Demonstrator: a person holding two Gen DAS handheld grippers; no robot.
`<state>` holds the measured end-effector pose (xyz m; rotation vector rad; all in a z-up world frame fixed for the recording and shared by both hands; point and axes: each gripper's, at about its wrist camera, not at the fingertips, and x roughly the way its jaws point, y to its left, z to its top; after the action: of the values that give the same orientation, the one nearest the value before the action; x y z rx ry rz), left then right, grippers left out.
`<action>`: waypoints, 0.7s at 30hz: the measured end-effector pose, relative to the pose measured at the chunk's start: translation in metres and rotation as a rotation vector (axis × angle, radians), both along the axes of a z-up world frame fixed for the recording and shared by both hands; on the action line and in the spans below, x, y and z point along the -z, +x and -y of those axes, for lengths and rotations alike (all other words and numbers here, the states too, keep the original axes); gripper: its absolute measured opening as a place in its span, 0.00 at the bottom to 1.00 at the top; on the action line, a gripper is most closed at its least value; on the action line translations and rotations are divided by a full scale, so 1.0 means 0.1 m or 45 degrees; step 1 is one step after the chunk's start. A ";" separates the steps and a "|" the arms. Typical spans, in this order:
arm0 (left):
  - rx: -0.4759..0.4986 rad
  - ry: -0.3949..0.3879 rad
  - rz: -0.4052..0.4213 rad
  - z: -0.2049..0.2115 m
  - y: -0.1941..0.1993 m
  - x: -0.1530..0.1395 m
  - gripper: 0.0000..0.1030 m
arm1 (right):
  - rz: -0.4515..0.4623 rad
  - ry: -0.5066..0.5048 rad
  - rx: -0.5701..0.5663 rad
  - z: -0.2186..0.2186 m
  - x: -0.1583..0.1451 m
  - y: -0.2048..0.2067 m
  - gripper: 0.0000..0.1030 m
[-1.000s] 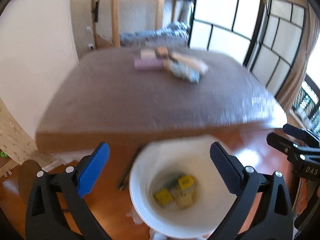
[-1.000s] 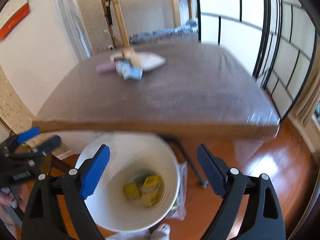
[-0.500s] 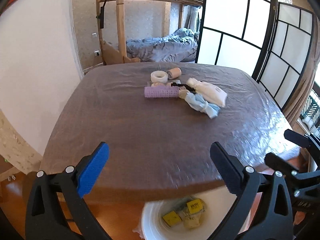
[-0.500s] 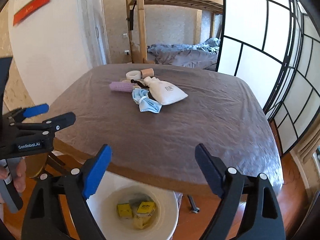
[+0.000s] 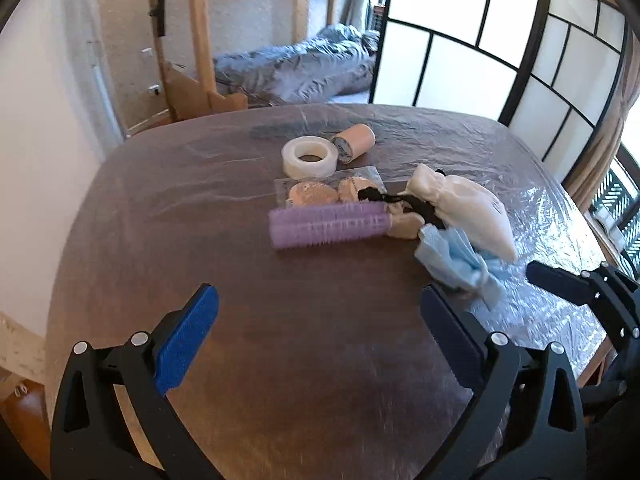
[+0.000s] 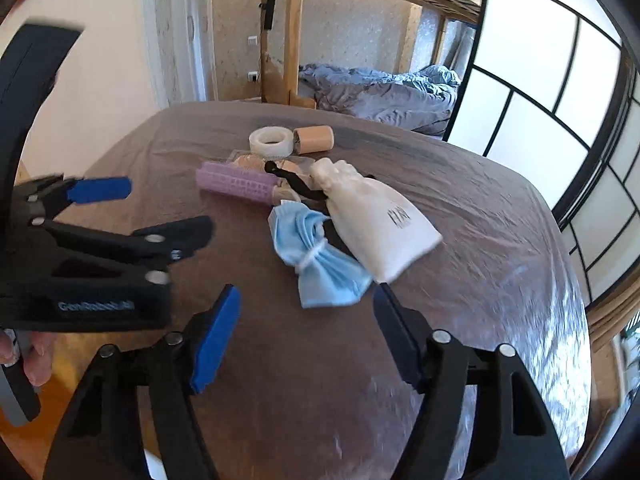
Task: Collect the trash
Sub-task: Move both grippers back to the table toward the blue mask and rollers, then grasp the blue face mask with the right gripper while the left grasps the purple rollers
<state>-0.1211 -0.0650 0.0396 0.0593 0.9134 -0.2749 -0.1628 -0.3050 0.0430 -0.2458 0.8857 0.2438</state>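
A crumpled blue face mask (image 5: 460, 266) (image 6: 320, 264) lies on the brown table (image 5: 280, 360) (image 6: 500, 240), touching a white drawstring pouch (image 5: 468, 208) (image 6: 376, 220). A purple hair roller (image 5: 328, 224) (image 6: 236, 182), a clear packet of beige pads (image 5: 320, 192), a white tape roll (image 5: 309, 157) (image 6: 269, 142) and a tan roll (image 5: 354, 144) (image 6: 314, 139) lie behind. My left gripper (image 5: 316, 332) is open and empty, short of the roller. My right gripper (image 6: 306, 334) is open and empty, just short of the mask.
The table is covered with clear plastic film. A bunk bed with grey bedding (image 5: 296, 68) (image 6: 380, 88) stands behind it, and paper sliding screens (image 5: 520, 72) (image 6: 560, 80) are on the right. Each gripper shows at the edge of the other's view.
Both grippers have risen from over the white bin on the floor and moved forward over the table toward the pile. The bin has dropped out of view.
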 end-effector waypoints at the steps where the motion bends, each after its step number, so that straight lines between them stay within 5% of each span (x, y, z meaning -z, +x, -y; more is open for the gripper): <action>1: 0.013 -0.007 -0.007 0.02 0.06 0.01 0.98 | -0.002 -0.020 -0.010 -0.02 0.03 0.06 0.61; 6: 0.031 -0.025 -0.032 0.11 0.31 0.07 0.98 | -0.021 -0.077 -0.024 -0.02 0.14 0.25 0.50; 11: 0.036 -0.058 -0.037 0.19 0.42 0.08 0.98 | -0.037 -0.049 -0.010 0.15 0.13 0.34 0.30; 21: 0.045 0.038 -0.039 0.35 0.47 0.19 0.98 | -0.043 -0.060 -0.046 0.26 0.11 0.23 0.29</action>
<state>-0.0737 -0.0999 0.0206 0.0994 0.9480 -0.2956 -0.1393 -0.3306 0.0320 -0.3024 0.9214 0.2617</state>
